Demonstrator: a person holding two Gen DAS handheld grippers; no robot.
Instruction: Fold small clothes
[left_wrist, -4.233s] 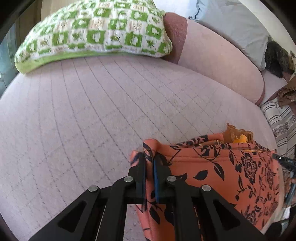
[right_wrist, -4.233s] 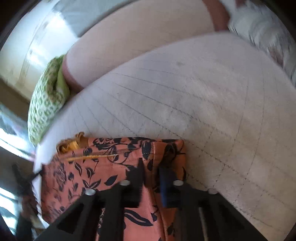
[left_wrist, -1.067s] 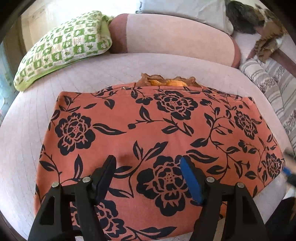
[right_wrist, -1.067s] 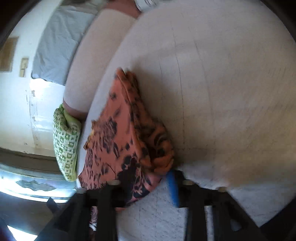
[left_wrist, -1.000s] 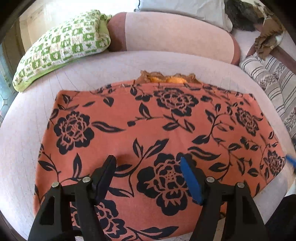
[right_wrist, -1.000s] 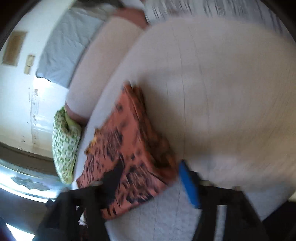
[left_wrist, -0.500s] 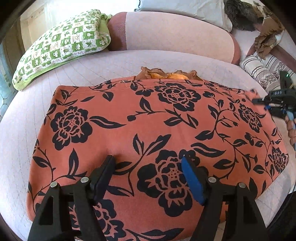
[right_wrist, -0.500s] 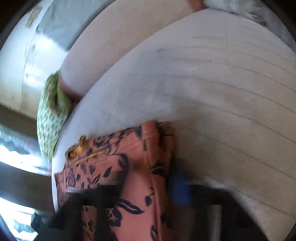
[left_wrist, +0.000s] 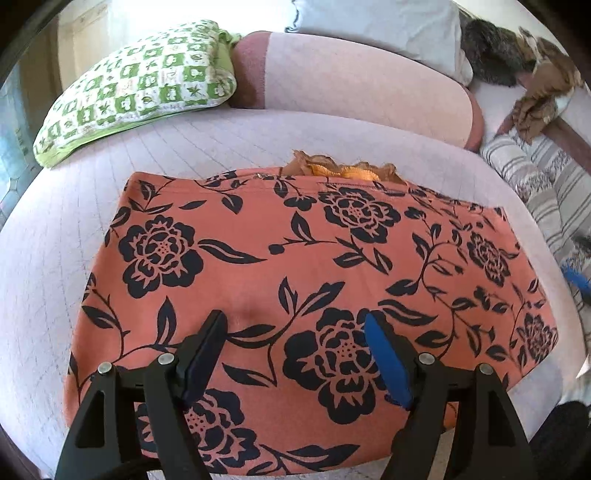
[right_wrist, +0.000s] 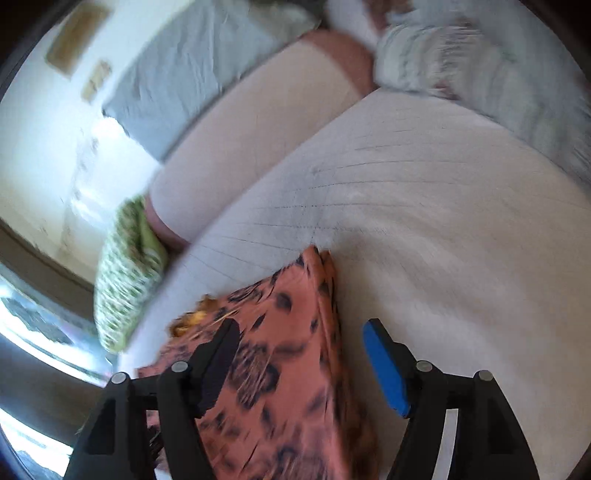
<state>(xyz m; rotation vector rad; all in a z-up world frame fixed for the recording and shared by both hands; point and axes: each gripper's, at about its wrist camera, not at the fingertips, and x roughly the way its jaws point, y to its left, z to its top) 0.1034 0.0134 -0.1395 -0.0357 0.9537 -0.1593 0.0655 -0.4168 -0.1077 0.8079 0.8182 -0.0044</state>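
Observation:
An orange garment with a black flower print (left_wrist: 295, 266) lies spread flat on the pale quilted seat (left_wrist: 221, 140). A yellow-brown frill (left_wrist: 340, 170) pokes out at its far edge. My left gripper (left_wrist: 295, 332) is open and empty, just above the garment's near middle. In the blurred right wrist view, my right gripper (right_wrist: 299, 343) is open and empty over the right edge of the garment (right_wrist: 288, 354). A blue fingertip (left_wrist: 576, 282) of the right gripper shows at the far right of the left wrist view.
A green-and-white checked pillow (left_wrist: 140, 96) lies at the back left against the pink bolster (left_wrist: 362, 88). A striped cloth (left_wrist: 546, 184) and a brown cloth (left_wrist: 539, 99) lie at the right. The seat (right_wrist: 443, 206) stretches right of the garment.
Both grippers were shut on the garment's corners 4.2 s ago; they have since let go and the garment lies spread out. In the last second the right gripper swung about quickly near the garment's right edge.

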